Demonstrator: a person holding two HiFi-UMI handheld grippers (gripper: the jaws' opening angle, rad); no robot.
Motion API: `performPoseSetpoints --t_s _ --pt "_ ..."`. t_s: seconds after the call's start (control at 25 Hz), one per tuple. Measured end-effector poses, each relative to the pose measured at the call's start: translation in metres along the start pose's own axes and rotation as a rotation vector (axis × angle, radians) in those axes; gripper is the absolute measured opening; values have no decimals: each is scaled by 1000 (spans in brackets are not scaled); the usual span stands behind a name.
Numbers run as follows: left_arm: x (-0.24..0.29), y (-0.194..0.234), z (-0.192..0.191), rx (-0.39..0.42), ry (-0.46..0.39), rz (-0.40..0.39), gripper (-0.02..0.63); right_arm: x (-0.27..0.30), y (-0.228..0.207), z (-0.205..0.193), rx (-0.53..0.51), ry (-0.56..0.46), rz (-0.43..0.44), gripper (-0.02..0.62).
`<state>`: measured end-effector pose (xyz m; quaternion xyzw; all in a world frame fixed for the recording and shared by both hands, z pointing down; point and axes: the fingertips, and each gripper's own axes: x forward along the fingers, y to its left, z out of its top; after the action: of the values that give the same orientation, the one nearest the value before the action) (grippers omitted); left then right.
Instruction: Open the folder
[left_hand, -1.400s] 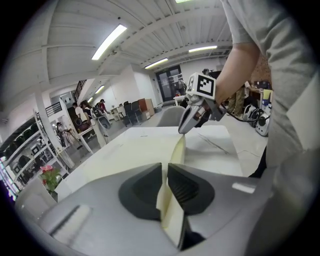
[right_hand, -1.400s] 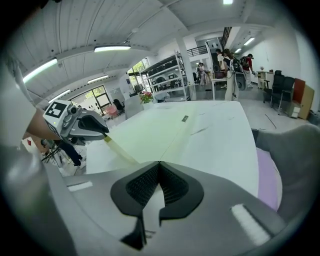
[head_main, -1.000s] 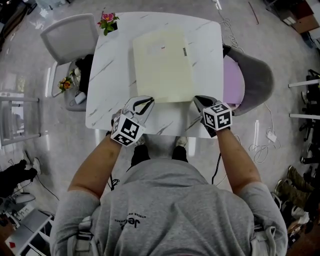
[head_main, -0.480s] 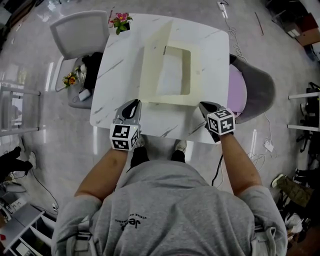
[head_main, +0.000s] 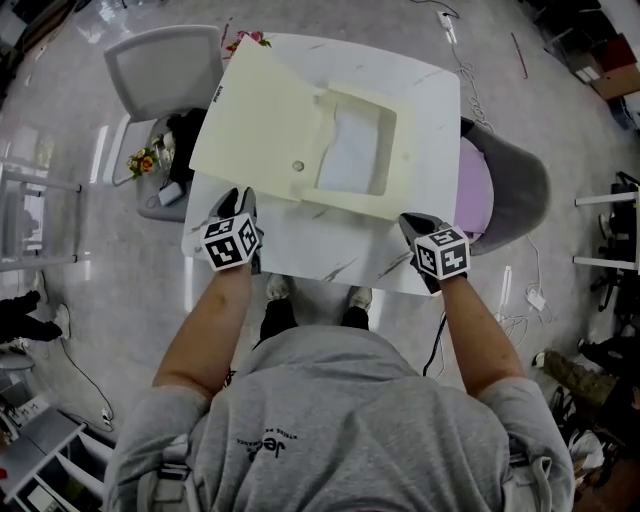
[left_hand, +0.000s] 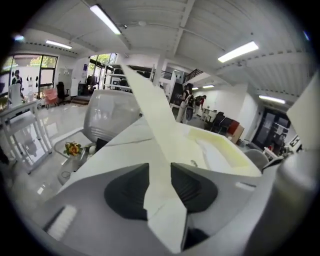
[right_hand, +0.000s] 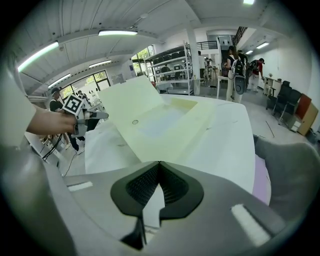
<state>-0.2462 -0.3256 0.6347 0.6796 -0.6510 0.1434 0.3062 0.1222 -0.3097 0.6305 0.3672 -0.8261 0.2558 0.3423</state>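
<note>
In the head view the folder (head_main: 355, 198) lies on the white desk (head_main: 330, 255). Its cover (head_main: 265, 120) is spread out to the left and reaches past the desk's left edge, so the step in hand looks like setting that cover down. The left tool (head_main: 240, 198) sits at the cover's near left corner, and the right tool (head_main: 408, 222) is just beside the folder's near right corner. To finish well, I judge the left tool should let go only once the cover rests flat or hangs steady. It should then draw back along the cover's edge so the pads do not drag it shut, while the right tool holds the base against sliding. In the left gripper view the jaws are opening around the cover's corner. The 2 dark pads stand apart and seem not to pinch the cover, which slants up and away. In the right gripper view the jaws are closed, their tips meeting right at the folder's near edge; whether they nip that edge I cannot tell. The folder is pale cream and stiff-looking. Its shallow box-like base holds white sheets (head_main: 355, 150), and 1 small round snap (head_main: 298, 165) sits on the cover's inner face.
</note>
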Motion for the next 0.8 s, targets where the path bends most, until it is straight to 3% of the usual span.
performPoseSetpoints --t_s 0.2,0.48,0.68,0.8 --pt "18 31 4 207 72 163 242 -3 0 -1 3 -3 2 3" --pt "41 48 8 520 172 279 399 -3 -2 -2 10 -5 5 3" --pt "57 57 7 825 223 337 416 -4 1 -3 8 2 11 3" --pt "62 56 9 938 238 327 416 -4 2 -3 7 5 21 3"
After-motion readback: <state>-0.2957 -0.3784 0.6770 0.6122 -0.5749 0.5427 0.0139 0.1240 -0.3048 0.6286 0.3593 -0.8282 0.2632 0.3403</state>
